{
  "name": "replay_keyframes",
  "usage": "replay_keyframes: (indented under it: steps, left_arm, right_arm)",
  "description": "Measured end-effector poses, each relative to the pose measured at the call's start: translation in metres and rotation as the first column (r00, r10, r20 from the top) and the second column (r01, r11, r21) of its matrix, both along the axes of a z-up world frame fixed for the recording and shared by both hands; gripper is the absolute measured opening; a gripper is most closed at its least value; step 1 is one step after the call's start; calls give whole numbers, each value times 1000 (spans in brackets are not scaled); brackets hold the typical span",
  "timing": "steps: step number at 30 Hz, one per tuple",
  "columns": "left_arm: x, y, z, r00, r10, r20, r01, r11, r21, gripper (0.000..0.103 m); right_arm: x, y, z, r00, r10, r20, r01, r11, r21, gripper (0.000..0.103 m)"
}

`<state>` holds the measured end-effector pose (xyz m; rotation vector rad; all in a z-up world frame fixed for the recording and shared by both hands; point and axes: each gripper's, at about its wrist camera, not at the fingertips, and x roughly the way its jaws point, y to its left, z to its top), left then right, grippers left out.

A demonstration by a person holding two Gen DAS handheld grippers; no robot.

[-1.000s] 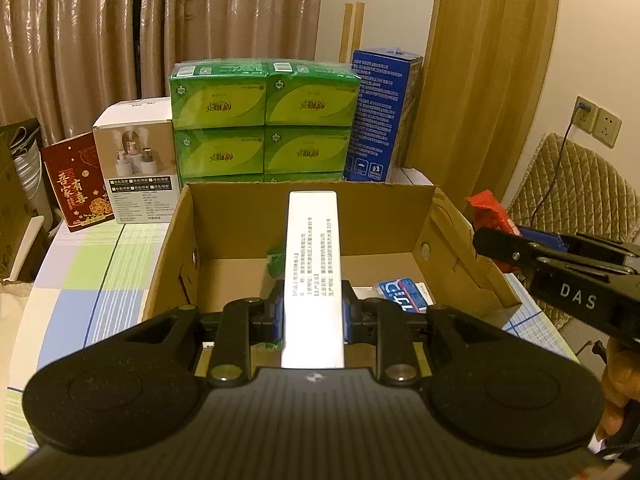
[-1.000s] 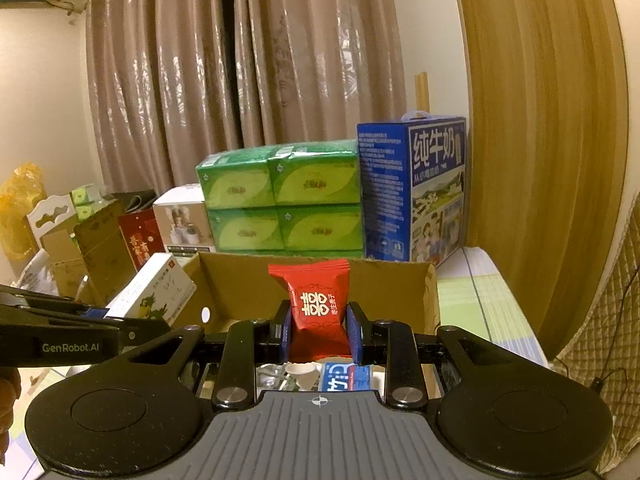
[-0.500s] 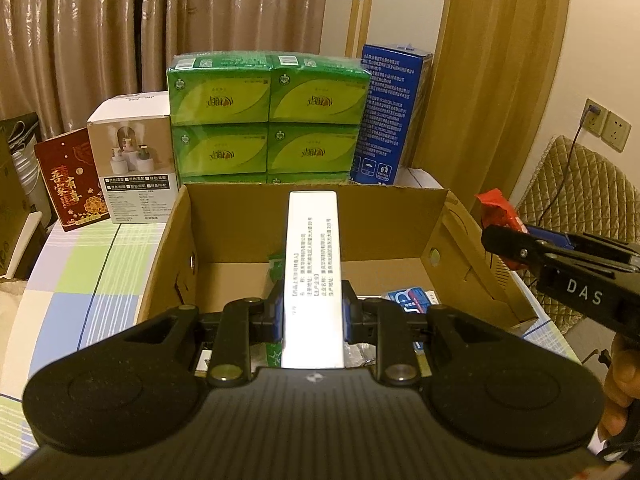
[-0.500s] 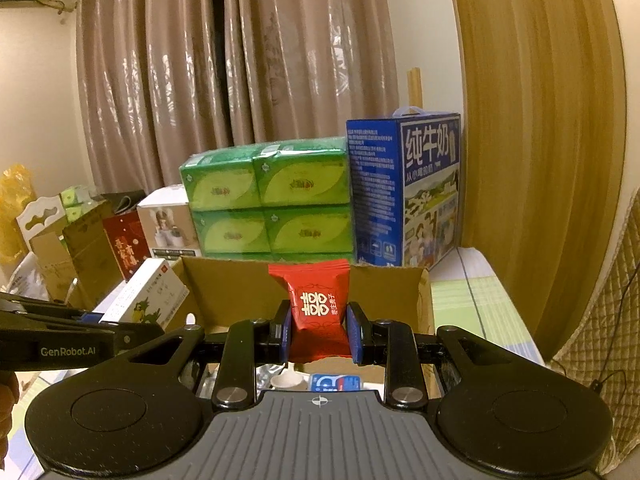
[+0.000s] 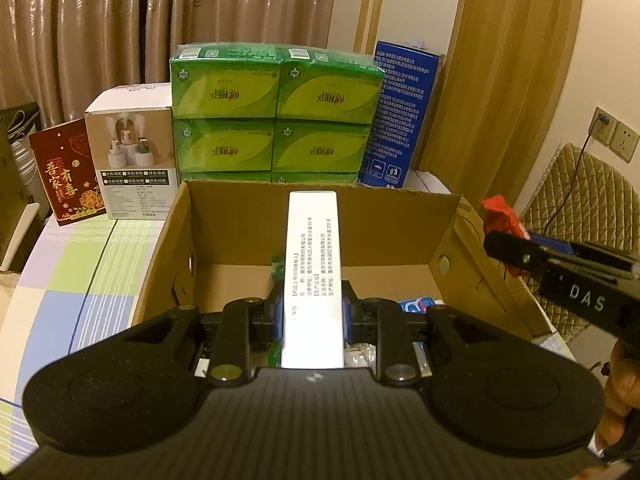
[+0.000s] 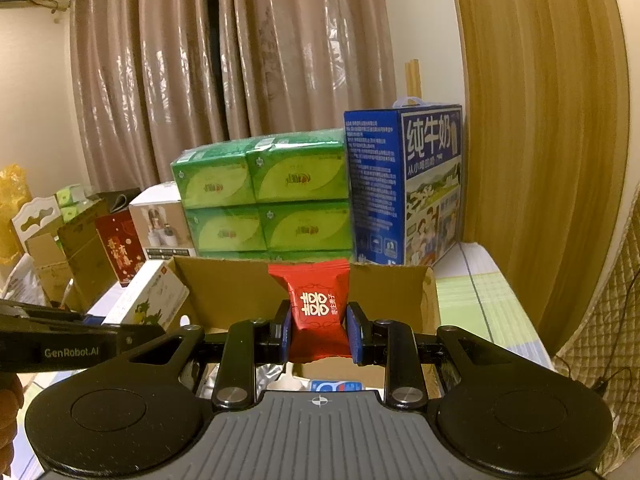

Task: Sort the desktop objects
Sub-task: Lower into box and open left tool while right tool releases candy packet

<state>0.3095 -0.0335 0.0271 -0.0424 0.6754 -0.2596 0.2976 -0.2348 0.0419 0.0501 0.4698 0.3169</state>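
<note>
While you hold both tools above it, the open cardboard box [image 5: 224,236] sits on the checked tablecloth [image 5: 76,276] in front of a stack of green tissue packs [image 5: 276,108], with a blue milk carton [image 6: 404,184] to the stack's right and a white product box [image 5: 136,160] and a red printed box [image 5: 68,176] to its left. Brown curtains [image 5: 80,32] hang behind them all.

Inside the cardboard box you can see a blue-and-white packet [image 5: 418,304] near the right wall and something green [image 5: 277,270] towards the middle; the rest of its floor is hidden by your tools.

Your left gripper [image 5: 312,316] is closed on a long white medicine box [image 5: 313,264], its blue pads pressed against the box's two long sides near the near end. That medicine box points forward over the open cardboard box, its far end reaching about to the back wall's rim. In the right wrist view it shows at the left, with a green plant printed on its face.

Your right gripper [image 6: 318,330] is clamped on a small red candy packet [image 6: 316,308], gripped at its lower half with white characters facing the camera. From the left wrist view the packet is beside the cardboard box's right wall, at about rim height.
</note>
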Motion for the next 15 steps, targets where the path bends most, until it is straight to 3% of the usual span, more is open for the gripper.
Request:
replay_keyframes:
  steps: [15]
  left_arm:
    - [22, -4, -1, 1000, 18, 19, -17, 1000, -18, 21]
  right_arm:
    - [15, 4, -10, 1000, -6, -13, 6, 1000, -5, 25]
